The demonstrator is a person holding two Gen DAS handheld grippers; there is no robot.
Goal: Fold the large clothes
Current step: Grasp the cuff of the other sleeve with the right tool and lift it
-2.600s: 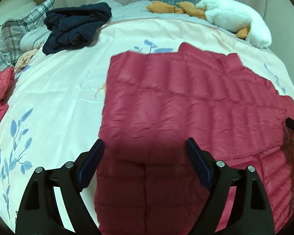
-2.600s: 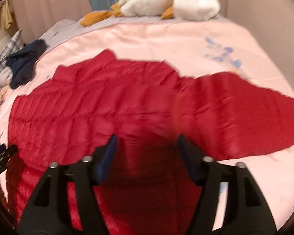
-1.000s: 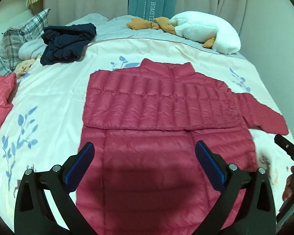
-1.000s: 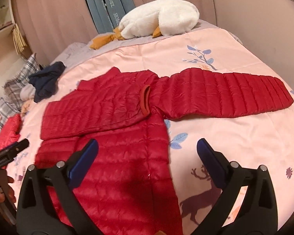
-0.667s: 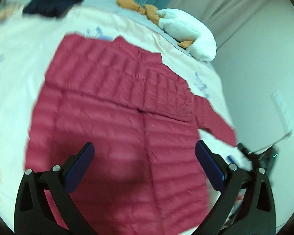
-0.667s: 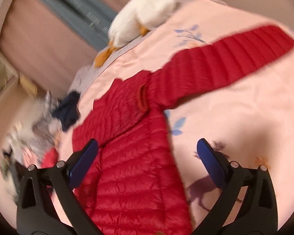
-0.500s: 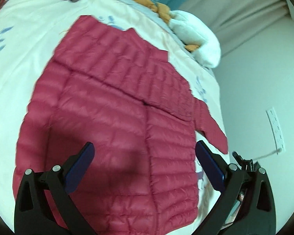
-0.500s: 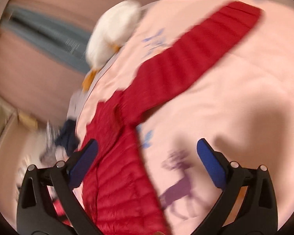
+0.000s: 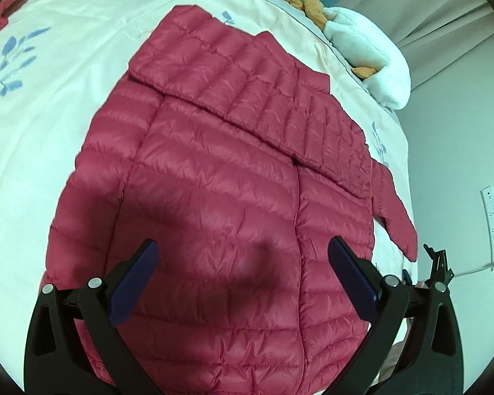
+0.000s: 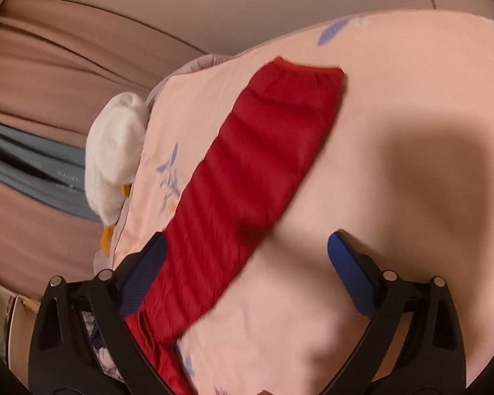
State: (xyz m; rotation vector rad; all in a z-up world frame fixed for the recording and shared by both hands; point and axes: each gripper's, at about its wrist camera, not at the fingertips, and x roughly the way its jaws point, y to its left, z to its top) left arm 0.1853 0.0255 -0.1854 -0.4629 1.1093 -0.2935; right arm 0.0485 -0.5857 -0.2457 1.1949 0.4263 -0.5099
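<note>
Bedding (image 9: 66, 75) carries a red jacket (image 9: 214, 204), one sleeve (image 10: 257, 171) outstretched; left gripper (image 9: 242, 271) and right gripper (image 10: 243, 268) both gape, empty.

From our left wrist we look down, close over the red down jacket (image 9: 214, 197); our right wrist, tilted, faces along its outstretched sleeve (image 10: 247, 177). Both share the plush duck (image 9: 372, 52).
</note>
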